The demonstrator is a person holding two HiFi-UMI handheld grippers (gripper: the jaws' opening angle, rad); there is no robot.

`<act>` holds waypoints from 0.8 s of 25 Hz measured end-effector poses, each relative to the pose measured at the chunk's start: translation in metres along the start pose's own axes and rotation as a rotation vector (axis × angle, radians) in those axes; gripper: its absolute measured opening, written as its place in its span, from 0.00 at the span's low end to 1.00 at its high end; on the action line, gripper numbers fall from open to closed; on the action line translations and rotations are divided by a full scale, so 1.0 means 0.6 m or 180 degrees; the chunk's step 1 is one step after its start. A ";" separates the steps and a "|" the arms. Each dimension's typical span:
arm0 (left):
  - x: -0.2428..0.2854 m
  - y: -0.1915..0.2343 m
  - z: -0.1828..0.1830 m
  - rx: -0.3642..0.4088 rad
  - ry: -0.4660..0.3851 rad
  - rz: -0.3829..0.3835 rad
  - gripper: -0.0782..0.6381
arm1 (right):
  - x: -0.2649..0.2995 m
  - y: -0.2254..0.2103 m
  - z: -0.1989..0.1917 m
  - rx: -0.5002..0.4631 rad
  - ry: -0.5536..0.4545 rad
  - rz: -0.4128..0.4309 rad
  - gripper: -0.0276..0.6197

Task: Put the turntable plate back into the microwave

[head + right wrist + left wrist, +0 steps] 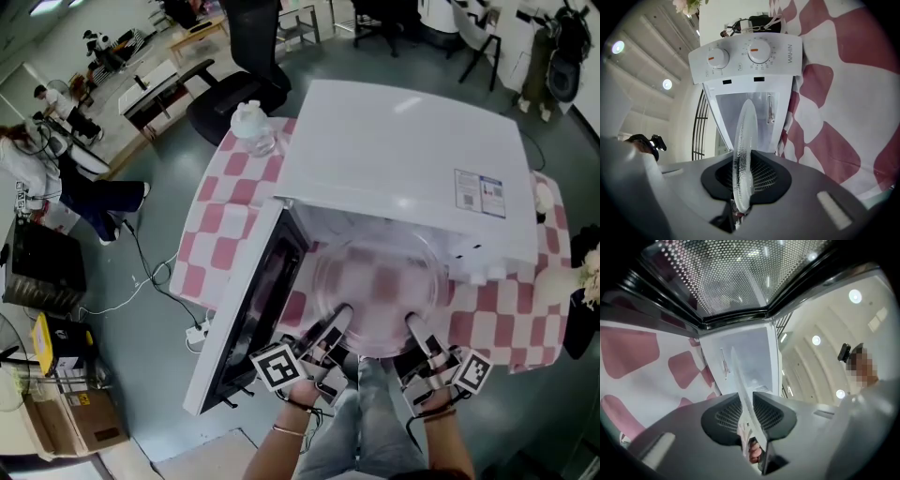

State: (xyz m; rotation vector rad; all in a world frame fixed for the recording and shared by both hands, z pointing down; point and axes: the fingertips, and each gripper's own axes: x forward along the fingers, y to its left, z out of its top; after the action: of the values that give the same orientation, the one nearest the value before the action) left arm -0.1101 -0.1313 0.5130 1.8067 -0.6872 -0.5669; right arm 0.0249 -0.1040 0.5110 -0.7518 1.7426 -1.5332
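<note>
Pinching the turntable plate rim, left gripper and right gripper face microwave.

Seen from above, the left gripper and right gripper reach forward side by side, roughly level, from the person's hands low in the picture. Each has its jaws clamped on the near rim of the plate.

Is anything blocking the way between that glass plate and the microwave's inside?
Nothing visible. The door of the white microwave hangs open at the left, and the round clear glass plate, held by the left tongs and right tongs, faces its open cavity.
</note>
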 end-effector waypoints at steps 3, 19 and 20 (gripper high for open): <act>0.001 -0.001 0.003 0.0250 -0.0016 0.0129 0.22 | 0.005 -0.001 0.005 0.0000 -0.0027 0.0010 0.10; -0.024 -0.006 0.015 0.1339 -0.0024 0.0683 0.30 | 0.035 -0.009 0.039 -0.0019 -0.0216 -0.0035 0.10; -0.026 -0.006 0.016 0.1390 -0.0022 0.0700 0.30 | 0.037 -0.011 0.040 -0.0016 -0.0226 -0.0040 0.10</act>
State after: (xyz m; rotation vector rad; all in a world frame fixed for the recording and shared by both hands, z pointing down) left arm -0.1270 -0.1263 0.5073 2.0916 -1.0614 -0.2883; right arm 0.0305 -0.1368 0.5135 -0.8115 1.6933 -1.4931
